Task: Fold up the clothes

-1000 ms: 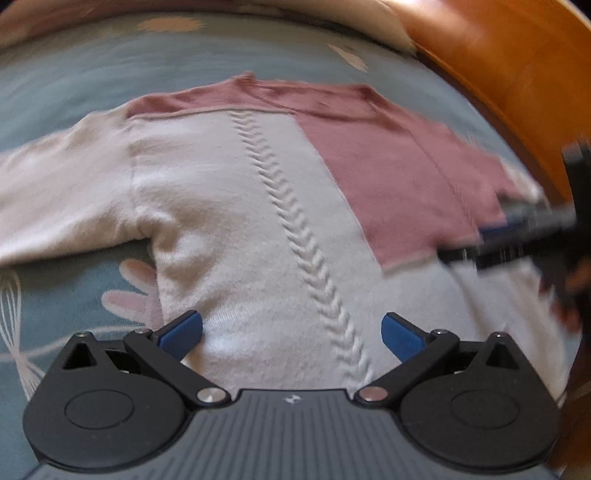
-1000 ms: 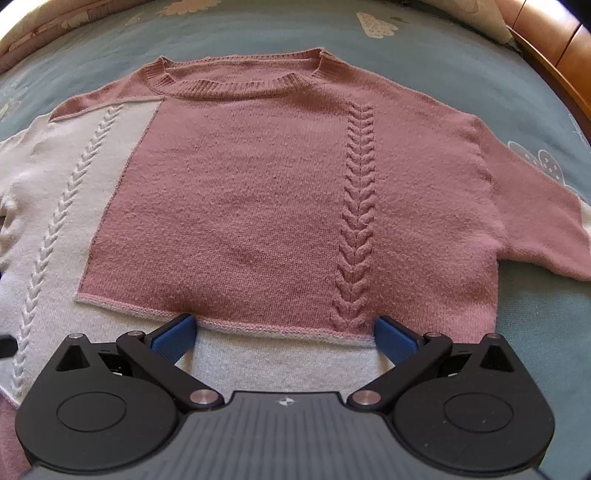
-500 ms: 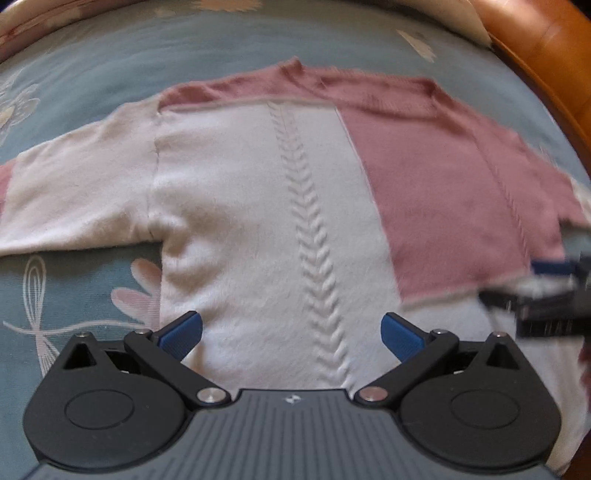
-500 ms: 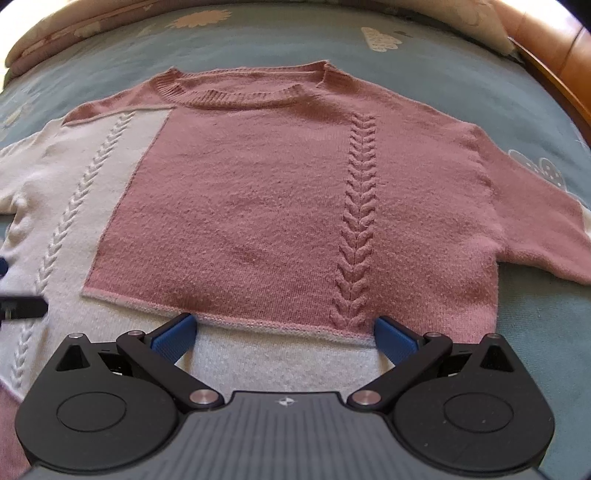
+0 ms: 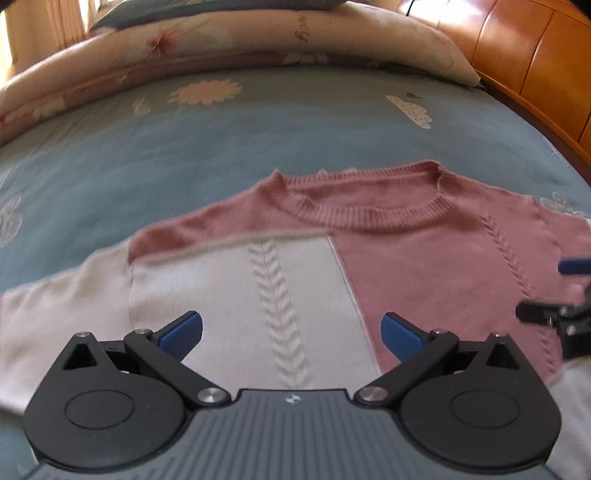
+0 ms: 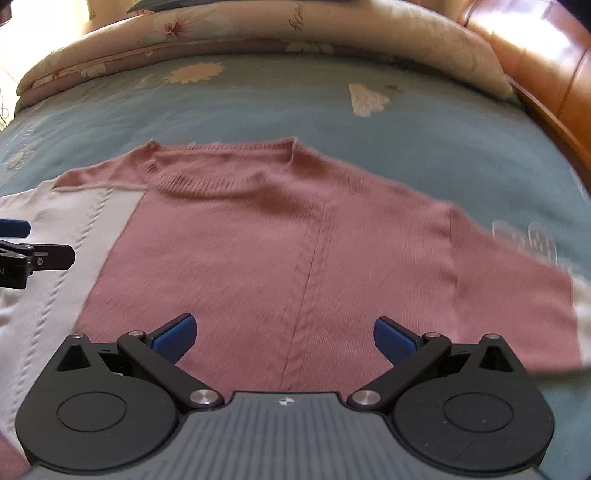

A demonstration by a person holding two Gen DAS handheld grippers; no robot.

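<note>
We held both grippers, left (image 5: 291, 334) and right (image 6: 283, 338), spread wide above the flat sweater (image 6: 295, 251), its collar pointing away, sleeves left-right.

Home bedroom; floral bedspread (image 5: 258, 133), pillows (image 6: 258, 33), wooden headboard (image 5: 535, 62)

pink-and-white sweater (image 6: 280, 236) flat on bed

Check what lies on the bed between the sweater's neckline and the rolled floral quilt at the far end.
Only bare blue bedsheet with printed flower motifs. Nothing rests between the sweater neckline and the quilt; both wrist views show this.
</note>
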